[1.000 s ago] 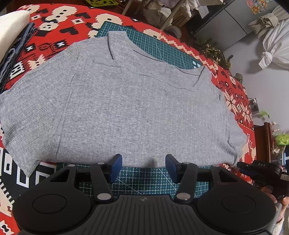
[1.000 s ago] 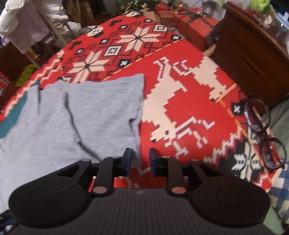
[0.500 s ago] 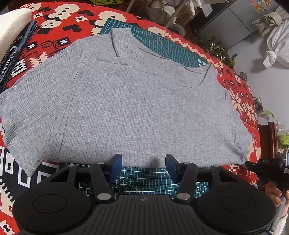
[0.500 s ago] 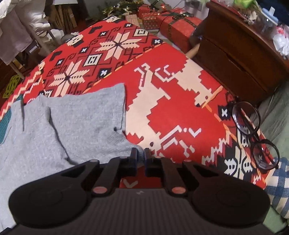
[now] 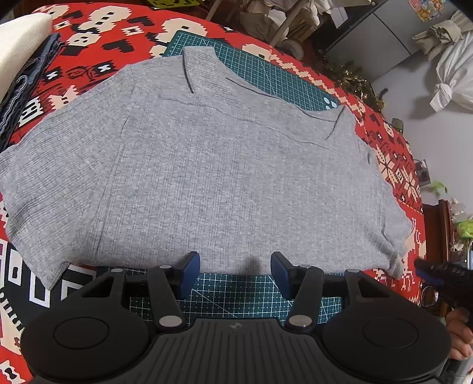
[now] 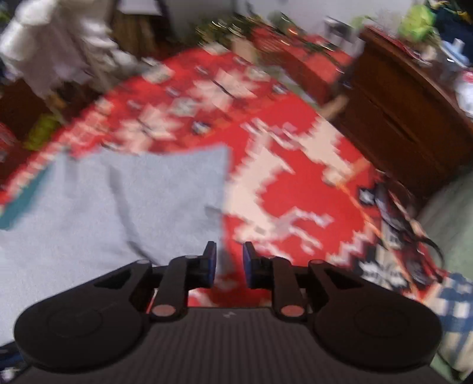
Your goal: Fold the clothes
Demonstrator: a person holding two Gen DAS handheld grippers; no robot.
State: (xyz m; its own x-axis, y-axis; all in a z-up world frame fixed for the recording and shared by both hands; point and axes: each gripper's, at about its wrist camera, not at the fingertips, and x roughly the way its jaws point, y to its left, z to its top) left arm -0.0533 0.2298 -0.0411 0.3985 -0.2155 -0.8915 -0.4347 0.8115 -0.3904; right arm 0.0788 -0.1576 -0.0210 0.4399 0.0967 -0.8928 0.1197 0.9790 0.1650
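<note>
A grey ribbed short-sleeved shirt point(image 5: 207, 165) lies spread flat on a green cutting mat point(image 5: 236, 292) over a red patterned blanket point(image 5: 88, 26). My left gripper point(image 5: 235, 263) hovers open at the shirt's near hem, with nothing between its fingers. The right wrist view is blurred by motion. In it the shirt's sleeve point(image 6: 133, 206) ends just left of my right gripper point(image 6: 229, 257), whose jaws are opening with only red blanket showing between them. The left wrist view also catches the right gripper point(image 5: 425, 265) just off the sleeve corner.
A stack of folded dark and white cloth point(image 5: 17, 82) sits at the far left. A pair of glasses point(image 6: 408, 236) lies on the blanket to the right, near a wooden cabinet point(image 6: 399, 118). Furniture and bagged laundry stand beyond the blanket.
The right gripper closed at the sleeve corner, then spread its jaws again and lifted away; its view is now blurred. The left gripper has stayed put.
</note>
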